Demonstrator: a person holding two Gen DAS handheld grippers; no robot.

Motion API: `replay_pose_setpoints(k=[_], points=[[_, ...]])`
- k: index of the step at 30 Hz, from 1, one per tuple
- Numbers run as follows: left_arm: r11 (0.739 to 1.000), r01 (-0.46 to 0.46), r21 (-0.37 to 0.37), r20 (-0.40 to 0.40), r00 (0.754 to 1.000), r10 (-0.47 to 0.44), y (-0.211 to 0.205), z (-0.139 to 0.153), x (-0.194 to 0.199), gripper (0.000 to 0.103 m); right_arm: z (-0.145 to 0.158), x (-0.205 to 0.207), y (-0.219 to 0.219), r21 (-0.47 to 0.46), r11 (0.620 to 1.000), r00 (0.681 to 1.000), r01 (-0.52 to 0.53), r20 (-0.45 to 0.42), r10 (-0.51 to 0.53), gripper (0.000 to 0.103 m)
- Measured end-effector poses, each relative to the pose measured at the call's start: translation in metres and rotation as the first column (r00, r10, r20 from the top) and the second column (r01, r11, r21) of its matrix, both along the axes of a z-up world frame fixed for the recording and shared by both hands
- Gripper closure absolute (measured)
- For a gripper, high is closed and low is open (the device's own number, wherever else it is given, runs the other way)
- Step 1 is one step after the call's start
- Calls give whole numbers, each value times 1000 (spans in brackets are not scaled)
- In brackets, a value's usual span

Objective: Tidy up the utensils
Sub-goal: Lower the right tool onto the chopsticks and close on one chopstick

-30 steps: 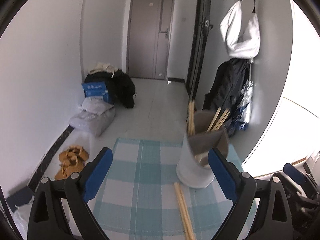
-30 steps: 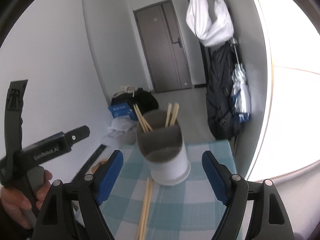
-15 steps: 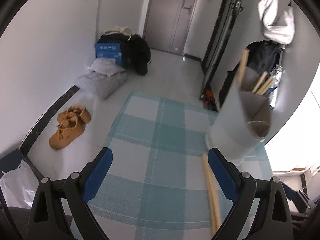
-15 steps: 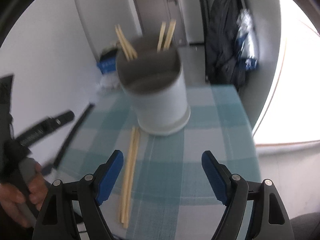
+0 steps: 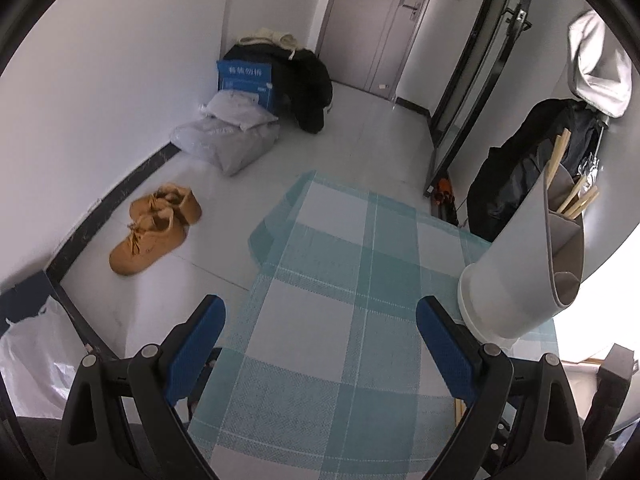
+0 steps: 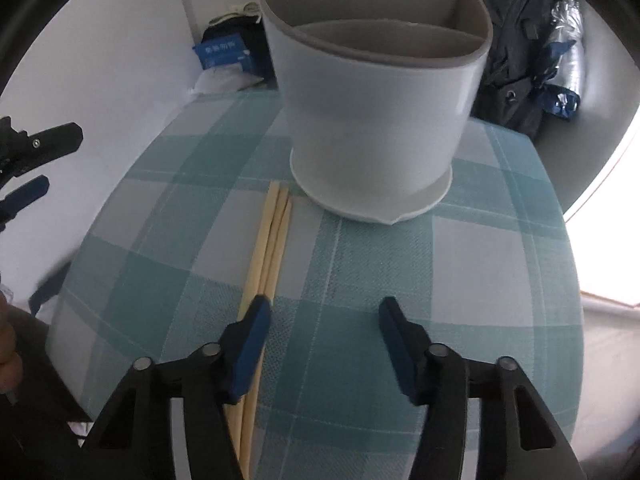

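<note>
A white utensil holder (image 6: 380,120) with a grey divided insert stands on a teal checked tablecloth (image 6: 480,272); several wooden chopsticks stick up from its far compartments. It also shows in the left wrist view (image 5: 524,276) at the right. A few loose chopsticks (image 6: 268,248) lie on the cloth just in front of the holder, running under my right gripper's left finger. My right gripper (image 6: 324,312) is open and empty, low over the cloth. My left gripper (image 5: 320,316) is open and empty, left of the holder.
The table's left edge drops to a grey floor with tan shoes (image 5: 156,228), bags (image 5: 228,140) and a blue box (image 5: 246,78). Dark coats (image 6: 520,48) hang beyond the table's far right. The left gripper shows at the left edge of the right wrist view (image 6: 28,160).
My right gripper has dropped and moved close to the holder and the loose chopsticks. My left gripper has swung left and tilted down, so the holder sits at its right edge.
</note>
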State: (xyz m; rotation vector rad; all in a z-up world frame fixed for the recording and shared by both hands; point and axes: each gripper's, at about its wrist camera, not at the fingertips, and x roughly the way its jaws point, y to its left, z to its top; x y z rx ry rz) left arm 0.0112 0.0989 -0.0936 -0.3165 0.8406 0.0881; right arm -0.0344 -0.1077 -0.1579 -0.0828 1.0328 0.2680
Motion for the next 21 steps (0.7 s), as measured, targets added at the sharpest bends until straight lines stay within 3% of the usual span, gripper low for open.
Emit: replay_pose_setpoints(k=[8,13,21], points=[[1000,-15,-26,-37,999,14,2,-1,6,9,4,-3,21,-88,995,999,-43,4,44,58],[999,-22,-23,-59,998,21,4,-4,6,9,5,1,25,-94,994,998,-57,-14,56,72],[998,-42,-39,-79,996,39,10,-7,7,9,9,-4,20,-105,994,998,-42,-52,37,76]])
